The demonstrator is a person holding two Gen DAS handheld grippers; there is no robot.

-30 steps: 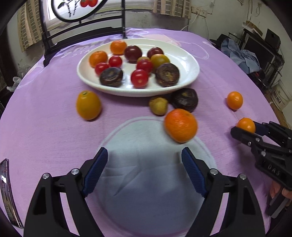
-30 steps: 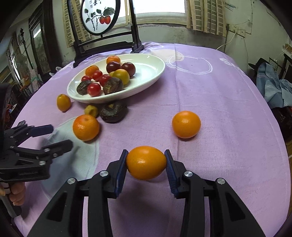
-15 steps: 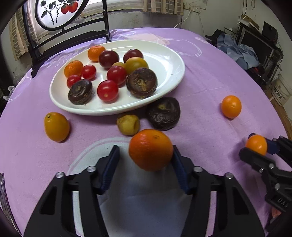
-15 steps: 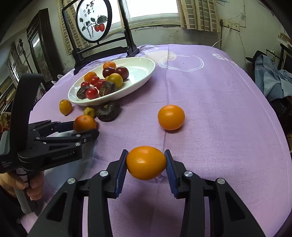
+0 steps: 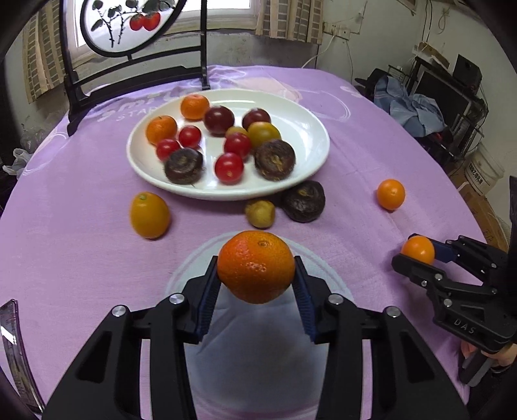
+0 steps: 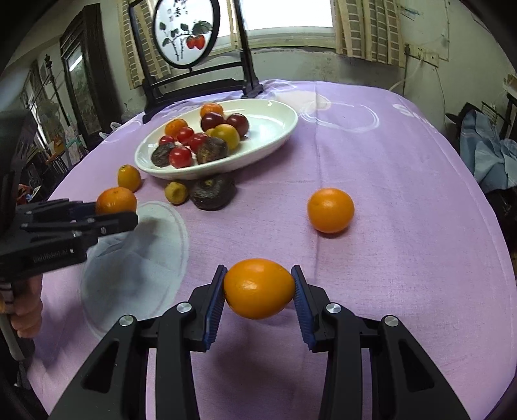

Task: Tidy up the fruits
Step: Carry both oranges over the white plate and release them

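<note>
Now clamped between the blue pads of the left gripper (image 5: 256, 281), a deep-orange mandarin (image 5: 256, 266) hangs clear of the purple tablecloth (image 5: 64, 242), above a pale round print on the fabric. Beside it, the right gripper (image 6: 258, 290) is closed on a smooth yellow-orange fruit (image 6: 259, 288), also held off the cloth; seen from the left wrist camera, that fruit shows at the far right, pinched at the tips of the black tool. Just beyond the mandarin, a small yellowish fruit (image 5: 260, 213) and a dark, wrinkled brown fruit (image 5: 304, 201) sit side by side against the near edge of a white oval plate (image 5: 303, 129). To their left, an oval orange-yellow fruit (image 5: 149, 215) lies alone on the cloth. Well apart on the right, another round orange (image 6: 330, 210) rests on bare fabric. The plate itself holds a cluster of red cherry tomatoes, two small oranges, two dark plum-coloured fruits, a yellow one and two more brown wrinkled ones. Behind the plate stands a black wooden stand (image 5: 77, 93) carrying a round painted panel (image 5: 129, 22) of red fruit and leaves, set before a bright window.
</note>
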